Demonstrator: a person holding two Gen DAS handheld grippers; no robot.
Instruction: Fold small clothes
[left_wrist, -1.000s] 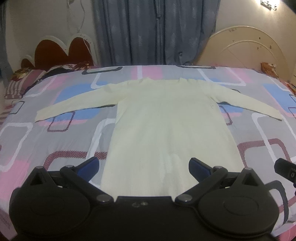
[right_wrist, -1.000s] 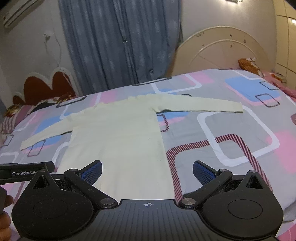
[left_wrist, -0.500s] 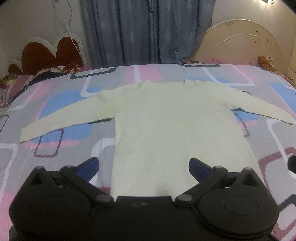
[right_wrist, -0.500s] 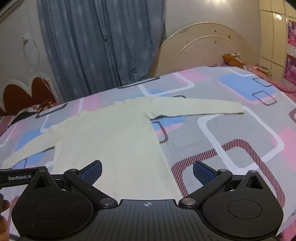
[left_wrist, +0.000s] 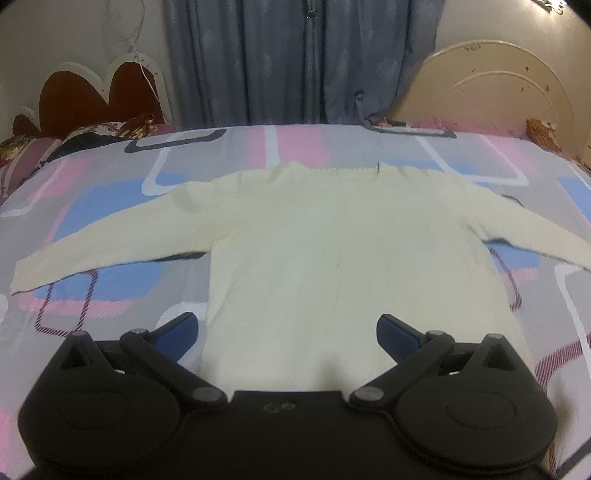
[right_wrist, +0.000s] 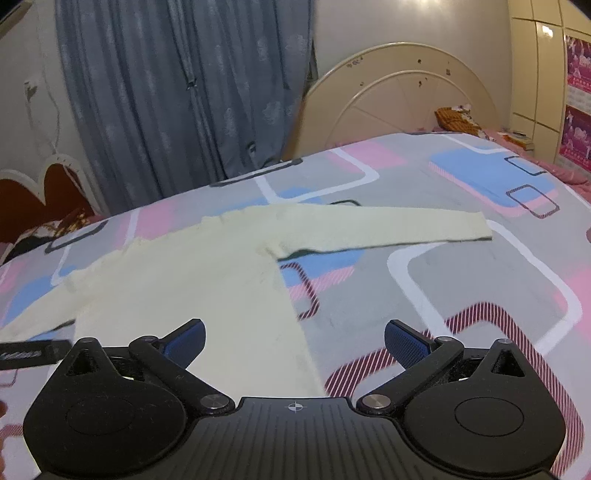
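A pale cream long-sleeved sweater (left_wrist: 325, 251) lies flat on the bed, collar at the far side, both sleeves spread out. It also shows in the right wrist view (right_wrist: 192, 288), with its right sleeve (right_wrist: 388, 230) stretched to the right. My left gripper (left_wrist: 288, 334) is open and empty above the sweater's lower body. My right gripper (right_wrist: 293, 341) is open and empty above the sweater's right lower edge. The hem is hidden behind both grippers.
The bed has a grey cover (right_wrist: 461, 295) with pink, blue and white rectangles. Grey curtains (left_wrist: 295, 62) hang behind it. A cream headboard (right_wrist: 399, 99) stands at the right, a red and white one (left_wrist: 92, 96) at the left, with pillows (left_wrist: 44, 147).
Both grippers have moved forward over the sweater, so it looks larger and nearer. The right view has turned further right. Both grippers stay open.
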